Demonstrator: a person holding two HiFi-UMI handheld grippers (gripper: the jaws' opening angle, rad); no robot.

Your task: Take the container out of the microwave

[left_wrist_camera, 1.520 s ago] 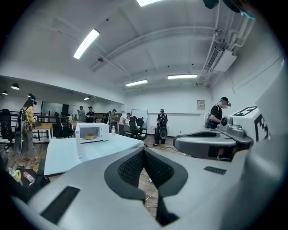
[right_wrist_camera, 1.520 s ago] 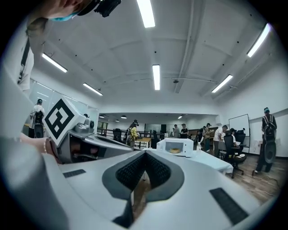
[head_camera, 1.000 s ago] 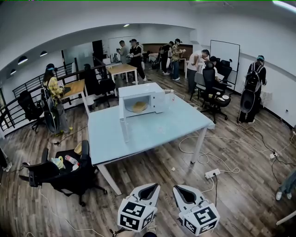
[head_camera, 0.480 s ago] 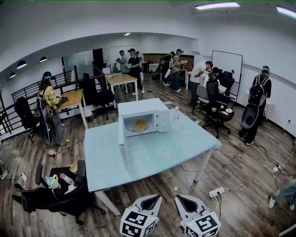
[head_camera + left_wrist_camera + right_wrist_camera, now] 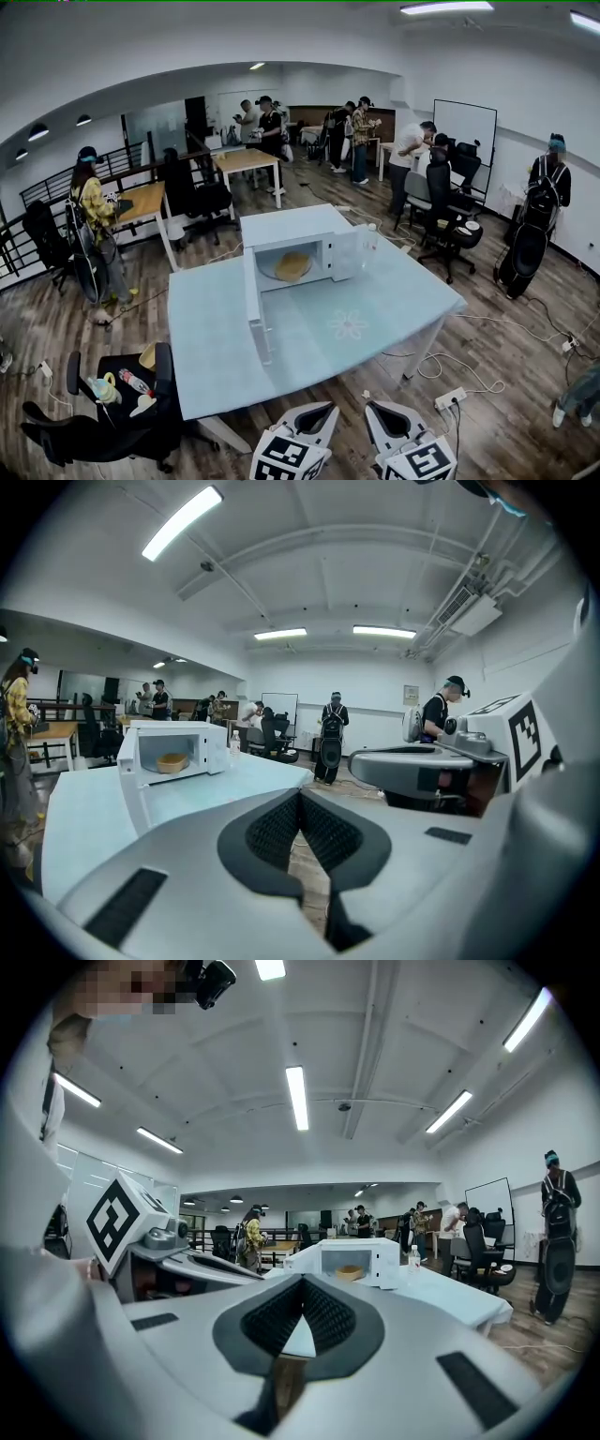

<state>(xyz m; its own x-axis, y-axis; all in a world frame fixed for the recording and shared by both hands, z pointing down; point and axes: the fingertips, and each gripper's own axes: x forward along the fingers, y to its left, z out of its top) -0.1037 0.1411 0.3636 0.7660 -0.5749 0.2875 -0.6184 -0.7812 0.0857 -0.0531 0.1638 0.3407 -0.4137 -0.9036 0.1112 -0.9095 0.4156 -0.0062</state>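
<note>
A white microwave stands at the far side of the light-blue table, its door swung wide open toward me. Inside lies a shallow tan container, also seen as a container in the left gripper view and a container in the right gripper view. My left gripper and right gripper hang side by side at the bottom of the head view, short of the table's near edge and far from the microwave. Both are shut and hold nothing, the left gripper and right gripper with tips meeting.
A water bottle stands just right of the microwave. A black office chair with small items sits at the table's left corner. A power strip and cables lie on the wood floor at right. Several people, desks and chairs fill the back.
The table and microwave have come nearer and grown larger in the head view. Both grippers have moved forward together toward the table's near edge, jaws unchanged.
</note>
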